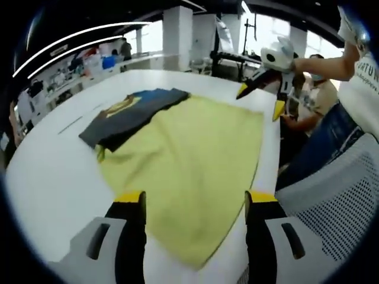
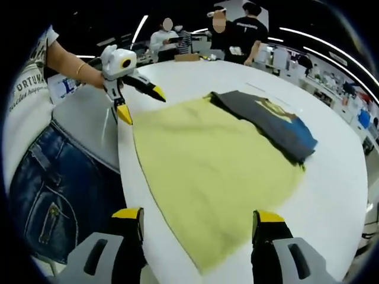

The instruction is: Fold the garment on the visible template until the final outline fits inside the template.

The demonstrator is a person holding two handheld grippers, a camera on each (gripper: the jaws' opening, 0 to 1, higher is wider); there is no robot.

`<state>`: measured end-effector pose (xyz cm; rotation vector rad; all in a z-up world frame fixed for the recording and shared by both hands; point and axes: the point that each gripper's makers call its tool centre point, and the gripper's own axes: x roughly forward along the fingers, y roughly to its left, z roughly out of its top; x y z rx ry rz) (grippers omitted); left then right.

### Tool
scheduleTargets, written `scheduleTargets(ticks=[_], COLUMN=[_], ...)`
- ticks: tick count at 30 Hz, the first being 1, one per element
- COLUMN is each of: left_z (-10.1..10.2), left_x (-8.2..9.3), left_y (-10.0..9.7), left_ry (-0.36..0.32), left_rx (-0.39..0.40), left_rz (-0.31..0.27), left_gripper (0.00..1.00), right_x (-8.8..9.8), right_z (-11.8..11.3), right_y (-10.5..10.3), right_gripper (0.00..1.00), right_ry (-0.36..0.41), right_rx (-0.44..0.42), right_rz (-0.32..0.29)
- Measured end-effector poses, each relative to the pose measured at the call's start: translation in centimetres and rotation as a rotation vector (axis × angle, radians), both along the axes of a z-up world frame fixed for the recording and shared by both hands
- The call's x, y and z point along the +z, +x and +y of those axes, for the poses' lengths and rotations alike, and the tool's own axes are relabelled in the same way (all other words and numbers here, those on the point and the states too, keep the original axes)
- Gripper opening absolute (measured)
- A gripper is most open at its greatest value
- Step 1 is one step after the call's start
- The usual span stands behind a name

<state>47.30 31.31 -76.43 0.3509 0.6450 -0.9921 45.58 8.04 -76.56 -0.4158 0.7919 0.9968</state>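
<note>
Garment (image 1: pixel 133 112): one dark grey shirt with a yellow-and-blue print, folded, lying on the far end of one yellow-green template cloth (image 1: pixel 195 171) and overhanging its edge onto the white counter (image 1: pixel 47 171). Template spread flat near the counter edge. Two tools counted. Left tool (image 1: pixel 195 207): jaws spread, nothing between, over the near template edge. Right tool (image 2: pixel 198 222): jaws spread, empty, above the opposite template end. No containers.

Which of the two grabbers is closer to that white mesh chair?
Left. The left gripper hangs right beside the mesh chair; the right gripper is beyond it, at the yellow cloth's far end.
</note>
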Motion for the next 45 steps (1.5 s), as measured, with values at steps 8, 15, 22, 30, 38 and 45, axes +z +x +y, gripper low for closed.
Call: scheduleTargets(ticks=[8,15,22,30,38,45], left_z=[1.0,1.8,2.1,1.9,1.5,1.7], left_x=[-1.2,-1.9,-2.4,-2.2,-2.4,-2.3], left_y=[-1.3,-1.5,-1.9,-1.6,-1.9,-2.4], left_ry=[0.064,0.128,0.181,0.196,0.23,0.266], left_rx=[-0.041,-0.07,-0.11,-0.112,-0.135,-0.13], left_rz=[0.009,-0.01,-0.032,-0.042,-0.02,0.003], left_gripper=[0.52,0.44,0.4,0.35,0.16,0.02], right_x=[-1.2,-2.3,-2.9,-2.9,-2.8,-2.7], right_z=[-0.7,-1.2,-1.5,-1.6,-1.4,-2.1], right_y=[-0.5,-0.8,-1.2,-0.5,-0.2,0.1], right_gripper=[0.63,0.5,0.46,0.42,0.16,0.0], right_ry=[-0.056,-0.125,-0.144,-0.149,-0.148,-0.17], right_rx=[0.039,0.095,0.113,0.105,0.103,0.081], right_rz=[0.001,-0.005,0.007,-0.01,-0.005,0.01])
